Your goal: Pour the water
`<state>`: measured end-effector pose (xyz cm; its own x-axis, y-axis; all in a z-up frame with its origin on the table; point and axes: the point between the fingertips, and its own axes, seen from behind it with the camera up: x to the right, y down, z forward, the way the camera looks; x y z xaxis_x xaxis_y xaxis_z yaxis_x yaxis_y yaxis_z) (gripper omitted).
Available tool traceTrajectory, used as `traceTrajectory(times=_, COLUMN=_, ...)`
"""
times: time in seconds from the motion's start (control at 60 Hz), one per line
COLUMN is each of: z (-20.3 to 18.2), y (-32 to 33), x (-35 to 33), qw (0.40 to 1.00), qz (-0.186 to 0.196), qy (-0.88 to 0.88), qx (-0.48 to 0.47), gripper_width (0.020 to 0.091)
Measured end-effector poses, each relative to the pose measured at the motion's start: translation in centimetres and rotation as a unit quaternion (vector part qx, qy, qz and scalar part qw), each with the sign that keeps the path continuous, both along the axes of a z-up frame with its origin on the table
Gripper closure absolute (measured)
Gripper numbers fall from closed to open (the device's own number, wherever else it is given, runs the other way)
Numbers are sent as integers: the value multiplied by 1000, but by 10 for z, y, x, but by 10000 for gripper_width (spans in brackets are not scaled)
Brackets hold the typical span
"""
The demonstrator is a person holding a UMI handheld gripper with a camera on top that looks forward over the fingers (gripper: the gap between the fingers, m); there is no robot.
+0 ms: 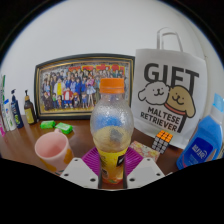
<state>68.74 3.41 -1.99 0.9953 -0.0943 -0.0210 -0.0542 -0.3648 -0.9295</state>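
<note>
Gripper (112, 168) clenched on a clear plastic bottle (111, 125) with an orange cap; both magenta pads (93, 160) press against its lower body. Bottle upright, holding a little yellowish liquid near the bottom. Pink cup (52, 150) stands on the wooden tabletop (20, 145), just left of the bottle and apart from it. Small green items (57, 126) lie beyond the cup. Framed group photo (82, 85) leans against the wall behind. White gift bag (170, 88) with dog drawing stands right of the bottle; a multicoloured cube (161, 141) sits in front of the bag. Blue bottle (205, 142) further right. Dark small bottles (14, 110) at far left.
</note>
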Motion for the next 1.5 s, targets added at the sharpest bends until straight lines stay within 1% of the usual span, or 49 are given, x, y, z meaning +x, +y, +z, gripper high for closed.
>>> traceTrajectory(times=0.033, z=-5, y=-2, x=2, qw=1000, qz=0, qy=-4, qx=-1, gripper_width=819)
traceTrajectory(times=0.067, z=-4, y=-1, x=3, qw=1000, qz=-2, qy=-7, qx=11, gripper_width=830)
traceTrajectory(times=0.317, z=-2, y=5, x=7, qw=999, qz=-13, qy=-2, qx=30, gripper_width=831)
traceTrajectory(times=0.417, z=-1, y=9, x=7, qw=999, qz=-13, qy=-7, qx=35, gripper_width=828)
traceTrajectory(times=0.433, z=-2, y=9, x=7, qw=999, qz=-13, qy=-7, qx=34, gripper_width=818)
traceTrajectory(times=0.567, z=-5, y=6, x=10, qw=999, qz=-24, qy=9, qx=19, gripper_width=598)
traceTrajectory(times=0.65, z=-13, y=-4, x=9, qw=999, qz=-28, qy=18, qx=-13, gripper_width=236)
traceTrajectory(times=0.683, z=-13, y=-11, x=8, qw=999, qz=-31, qy=19, qx=-23, gripper_width=284)
traceTrajectory(times=0.7, z=-11, y=-15, x=7, qw=999, qz=-34, qy=20, qx=-27, gripper_width=294)
traceTrajectory(times=0.75, z=-3, y=-27, x=3, qw=999, qz=-37, qy=20, qx=-32, gripper_width=239)
traceTrajectory(times=0.767, z=0, y=-31, x=2, qw=998, qz=-38, qy=19, qx=-35, gripper_width=233)
traceTrajectory(times=0.833, z=12, y=-54, x=-5, qw=998, qz=-43, qy=8, qx=-48, gripper_width=250)
traceTrajectory(times=0.9, z=27, y=-81, x=-13, qw=997, qz=-53, qy=-3, qx=-62, gripper_width=250)
traceTrajectory(times=1.0, z=54, y=-126, x=-36, qw=995, qz=-58, qy=-4, qx=-80, gripper_width=249)
traceTrajectory(times=1.1, z=86, y=-173, x=-69, qw=995, qz=-60, qy=5, qx=-78, gripper_width=248)
traceTrajectory(times=1.3, z=134, y=-264, x=-133, qw=994, qz=-64, qy=4, qx=-87, gripper_width=248)
traceTrajectory(times=1.417, z=153, y=-304, x=-163, qw=994, qz=-62, qy=7, qx=-85, gripper_width=248)
traceTrajectory(times=1.5, z=158, y=-321, x=-178, qw=995, qz=-57, qy=6, qx=-85, gripper_width=252)
